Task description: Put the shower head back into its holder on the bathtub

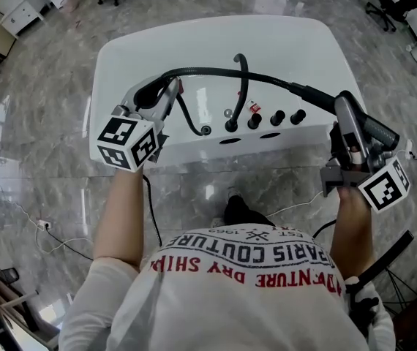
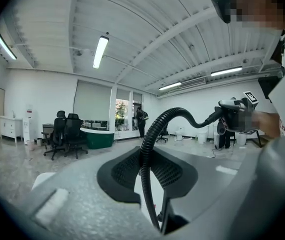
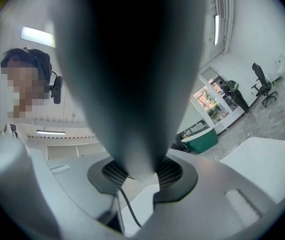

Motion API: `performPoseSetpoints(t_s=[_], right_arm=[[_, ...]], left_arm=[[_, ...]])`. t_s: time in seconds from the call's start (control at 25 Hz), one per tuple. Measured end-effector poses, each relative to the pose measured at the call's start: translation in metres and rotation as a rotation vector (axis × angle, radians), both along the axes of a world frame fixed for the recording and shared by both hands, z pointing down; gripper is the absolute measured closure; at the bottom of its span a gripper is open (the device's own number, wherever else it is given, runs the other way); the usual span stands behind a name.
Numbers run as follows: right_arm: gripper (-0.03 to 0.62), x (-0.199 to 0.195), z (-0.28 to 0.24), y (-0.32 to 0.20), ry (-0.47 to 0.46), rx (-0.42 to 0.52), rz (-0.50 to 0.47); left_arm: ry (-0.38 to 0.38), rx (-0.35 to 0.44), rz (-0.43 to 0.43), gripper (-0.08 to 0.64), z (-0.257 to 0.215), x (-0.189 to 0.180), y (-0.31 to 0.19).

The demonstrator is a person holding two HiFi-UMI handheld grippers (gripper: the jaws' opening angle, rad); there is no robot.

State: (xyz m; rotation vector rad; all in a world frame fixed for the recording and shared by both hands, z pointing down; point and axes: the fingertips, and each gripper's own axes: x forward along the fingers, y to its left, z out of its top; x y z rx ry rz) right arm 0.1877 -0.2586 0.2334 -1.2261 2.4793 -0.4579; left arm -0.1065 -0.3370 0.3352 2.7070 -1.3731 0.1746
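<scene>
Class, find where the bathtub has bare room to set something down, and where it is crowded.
Bare: far side of the bathtub, beyond the hose. Crowded: the near rim around the knobs, where the hose loops down.

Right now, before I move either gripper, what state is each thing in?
Shower head, lifted, not seated on the tub.
Hose, pulled out, arching over the bathtub.
Left gripper, jaws shut on the hose.
Right gripper, jaws shut on the shower head.
Spout, no water running.
</scene>
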Motion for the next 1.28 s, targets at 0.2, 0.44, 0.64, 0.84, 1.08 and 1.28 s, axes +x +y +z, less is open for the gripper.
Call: performPoseSetpoints(t_s=[0.2,0.44,0.64,0.84,1.08,1.28], right_arm=[[0.457,0.015,0.009,-0.018,0.008,-0.027,0.031],[0.457,0.027,0.022,-0.045,0.012,-0.06,0.042],[0.457,0.027,0.039,-0.065,0.03,-0.098,0.032],[0.457,0.019,0.055,-0.083,0.046,-0.129,-0.006],[0.457,-0.006,0.071,-0.098,0.065,-0.152,-0.077],[0.457,-0.031,0.087,-0.102,0.083,-0.177,-0.143]], left_arm=[[-0.052,0.014,0.001,0.492,-0.003,0.013,-0.032],[-0.087,-0.036,-0.001,0.492,0.028,0.023,-0.062],[-0.085,-0.137,-0.017,0.492,0.084,0.023,-0.07],[-0.078,-0.246,-0.029,0.492,0.145,0.027,-0.07],[-0.081,-0.379,-0.021,0.492,0.22,0.035,-0.059],[-0.095,-0.462,-0.009,0.492,0.271,0.037,-0.047]])
